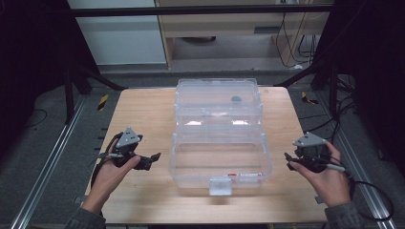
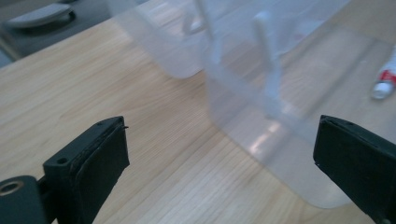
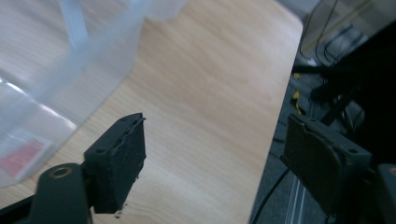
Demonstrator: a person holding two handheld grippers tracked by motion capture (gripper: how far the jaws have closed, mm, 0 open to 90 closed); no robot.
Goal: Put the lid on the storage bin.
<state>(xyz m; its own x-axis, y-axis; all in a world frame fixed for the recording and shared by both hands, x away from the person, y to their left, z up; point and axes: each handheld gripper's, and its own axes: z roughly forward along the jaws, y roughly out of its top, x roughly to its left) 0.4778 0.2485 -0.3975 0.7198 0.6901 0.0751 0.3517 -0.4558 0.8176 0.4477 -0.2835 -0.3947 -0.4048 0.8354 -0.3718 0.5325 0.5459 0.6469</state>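
I hold the left gripper (image 1: pixel 152 157) and right gripper (image 1: pixel 288 161) either side of the open clear plastic box (image 1: pixel 219 143), both jaws released, grasping nothing

An open box (image 1: pixel 219 157) sits mid-table (image 1: pixel 143 109), a gripper at each side.
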